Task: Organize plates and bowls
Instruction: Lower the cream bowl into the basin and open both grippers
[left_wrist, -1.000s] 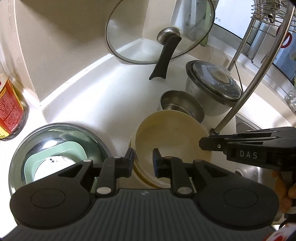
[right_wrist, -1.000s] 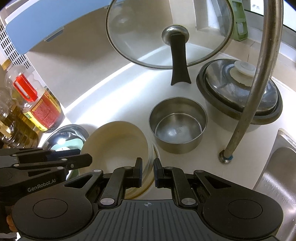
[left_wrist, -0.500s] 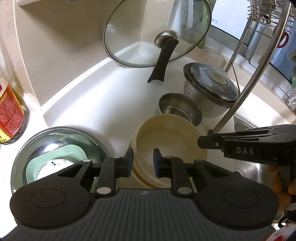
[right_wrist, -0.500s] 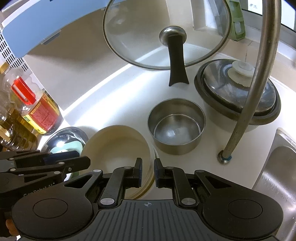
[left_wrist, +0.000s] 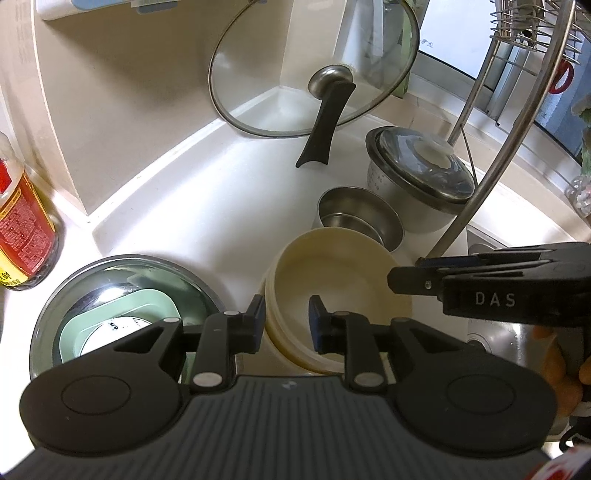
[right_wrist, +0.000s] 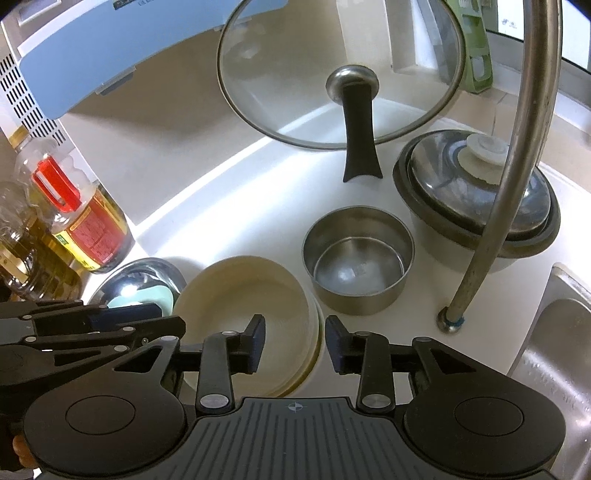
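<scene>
Cream bowl's (right_wrist: 243, 295) rim between right tool's (right_wrist: 295, 341) just-opening, unpressing jaws; left tool (left_wrist: 286, 317) likewise ungripping.

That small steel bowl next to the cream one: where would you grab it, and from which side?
By the rim, I'd say. The small steel bowl stands upright and empty with straight thin walls, so one finger can go inside and one outside. Come from above at its near edge: the cream bowl crowds its left, the lidded pot and the faucet pipe its right.
</scene>
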